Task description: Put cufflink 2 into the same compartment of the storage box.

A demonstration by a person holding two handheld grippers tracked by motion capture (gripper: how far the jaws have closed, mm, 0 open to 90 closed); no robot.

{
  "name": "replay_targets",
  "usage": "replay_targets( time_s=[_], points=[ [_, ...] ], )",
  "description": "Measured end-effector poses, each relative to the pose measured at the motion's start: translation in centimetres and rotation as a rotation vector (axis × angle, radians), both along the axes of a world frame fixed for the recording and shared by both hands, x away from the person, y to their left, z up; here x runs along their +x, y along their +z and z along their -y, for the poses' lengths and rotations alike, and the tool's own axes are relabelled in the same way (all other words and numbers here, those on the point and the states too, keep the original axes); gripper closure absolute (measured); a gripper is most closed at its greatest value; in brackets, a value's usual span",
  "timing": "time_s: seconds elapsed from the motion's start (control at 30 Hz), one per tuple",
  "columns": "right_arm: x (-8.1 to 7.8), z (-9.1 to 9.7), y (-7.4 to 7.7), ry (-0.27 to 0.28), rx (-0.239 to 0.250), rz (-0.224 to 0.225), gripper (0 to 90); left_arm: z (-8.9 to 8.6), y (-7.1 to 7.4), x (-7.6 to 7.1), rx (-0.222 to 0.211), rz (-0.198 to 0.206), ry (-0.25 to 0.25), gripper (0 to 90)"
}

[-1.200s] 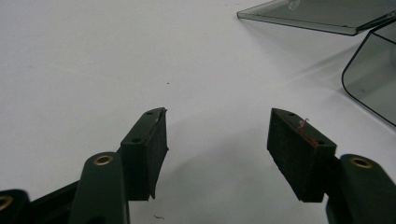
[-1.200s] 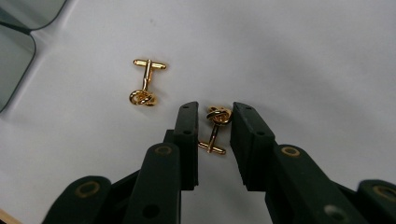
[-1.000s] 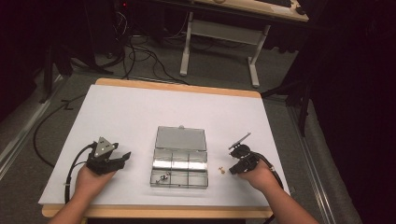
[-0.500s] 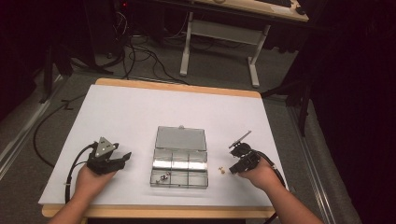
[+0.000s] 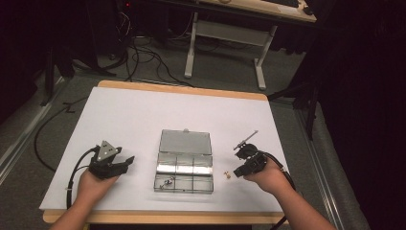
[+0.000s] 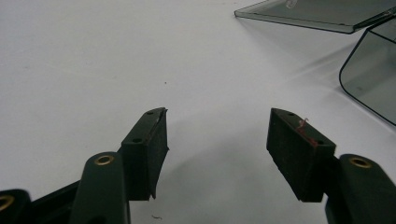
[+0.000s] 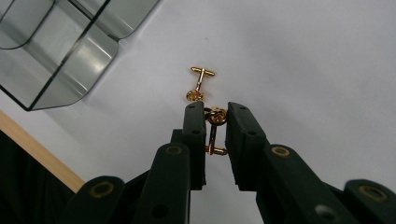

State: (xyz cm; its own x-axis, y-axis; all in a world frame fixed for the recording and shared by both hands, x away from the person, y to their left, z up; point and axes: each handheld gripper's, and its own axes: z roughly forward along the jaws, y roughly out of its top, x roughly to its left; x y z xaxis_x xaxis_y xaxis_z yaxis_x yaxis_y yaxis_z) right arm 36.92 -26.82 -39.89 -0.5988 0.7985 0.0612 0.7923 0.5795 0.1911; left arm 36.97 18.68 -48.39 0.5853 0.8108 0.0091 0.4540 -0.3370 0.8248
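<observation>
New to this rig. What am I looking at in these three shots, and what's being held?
No robot: a person holds a handheld two-jaw gripper in each hand. The high view looks down on a white table; the other two pictures come from cameras riding on each gripper. On the table lies a clear compartment box with its lid open. The right gripper pinches one gold cufflink between its jaws; a second cufflink lies on the table just beyond. The left gripper is open, with nothing between its jaws.
</observation>
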Motion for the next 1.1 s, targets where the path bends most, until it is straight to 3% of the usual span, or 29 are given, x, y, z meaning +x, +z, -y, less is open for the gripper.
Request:
replay_targets(
  time_s=[0.6, 0.63, 0.67, 1.0, 1.1],
  points=[
    [-0.2, -3.6, 1.4, 0.085, 0.023, 0.007, 78.9, 0.0, 0.0, 0.0, 0.001, 0.003, -0.001, 38.4],
    [-0.5, -4.1, 1.6, 0.043, 0.014, -0.017, 78.9, 0.0, 0.0, 0.0, 0.0, 0.003, -0.003, 38.8],
    [-0.2, -4.1, 1.5, 0.094, 0.022, 0.006, 78.9, 0.1, 0.0, -0.1, 0.0, 0.005, -0.004, 38.9],
    [-0.3, -6.1, 2.2, 0.134, 0.028, 0.017, 78.9, 0.1, 0.0, 0.0, 0.0, 0.005, 0.001, 38.7],
    [-0.4, -6.7, 2.2, 0.175, 0.029, 0.028, 78.9, 0.1, 0.0, -0.1, -0.001, 0.007, 0.003, 38.3]
  ],
)
